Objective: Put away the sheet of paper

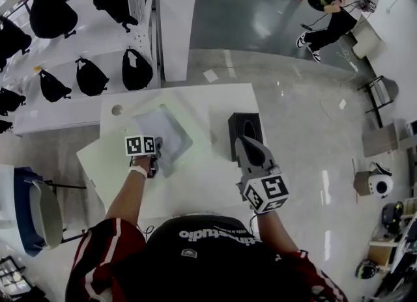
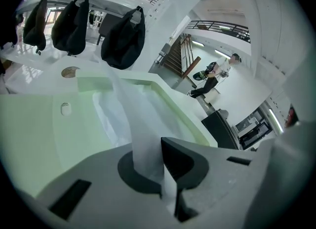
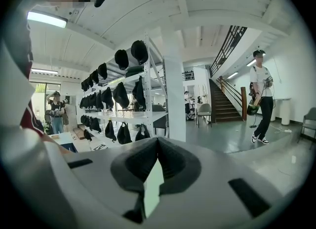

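Plainly, left claw point(image 2: 161, 146) pinches the sheet of paper point(image 2: 134, 108).

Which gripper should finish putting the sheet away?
Left. The left gripper is shut on the thin white paper sheet at the pale green tray. The right gripper is empty, near the black box.

White bench point(image 1: 195, 187). Carries a pale, shallow tray point(image 1: 187, 123) near the middle and a black box point(image 1: 245, 131) just right of it, not touching. Shows a small round cap point(image 1: 117, 109) at the far left corner.
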A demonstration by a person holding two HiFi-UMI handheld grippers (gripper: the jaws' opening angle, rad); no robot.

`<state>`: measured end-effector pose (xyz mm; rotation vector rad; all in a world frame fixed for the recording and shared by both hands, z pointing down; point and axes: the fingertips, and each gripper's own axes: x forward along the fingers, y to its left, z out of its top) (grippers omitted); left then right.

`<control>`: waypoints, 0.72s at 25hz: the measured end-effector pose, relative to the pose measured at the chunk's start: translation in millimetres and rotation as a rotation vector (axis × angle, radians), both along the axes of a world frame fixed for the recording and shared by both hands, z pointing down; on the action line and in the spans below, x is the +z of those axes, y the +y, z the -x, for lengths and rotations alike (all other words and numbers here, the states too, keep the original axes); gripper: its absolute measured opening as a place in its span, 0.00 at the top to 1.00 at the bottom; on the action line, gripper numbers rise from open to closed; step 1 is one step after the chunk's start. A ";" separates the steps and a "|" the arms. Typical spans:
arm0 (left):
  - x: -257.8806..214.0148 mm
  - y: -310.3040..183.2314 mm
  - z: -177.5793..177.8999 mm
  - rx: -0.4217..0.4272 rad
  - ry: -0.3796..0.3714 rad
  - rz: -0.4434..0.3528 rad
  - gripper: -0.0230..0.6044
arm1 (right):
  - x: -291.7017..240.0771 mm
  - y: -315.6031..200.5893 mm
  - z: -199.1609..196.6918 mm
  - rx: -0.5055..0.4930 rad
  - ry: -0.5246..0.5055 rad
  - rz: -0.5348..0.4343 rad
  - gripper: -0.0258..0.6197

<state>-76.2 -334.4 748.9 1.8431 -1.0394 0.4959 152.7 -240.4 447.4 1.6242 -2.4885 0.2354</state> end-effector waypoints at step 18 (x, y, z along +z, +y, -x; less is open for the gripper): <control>5.9 1.6 29.1 0.007 -0.162 -0.009 0.72 | 3.7 -2.9 5.4 -0.019 -0.009 0.005 0.96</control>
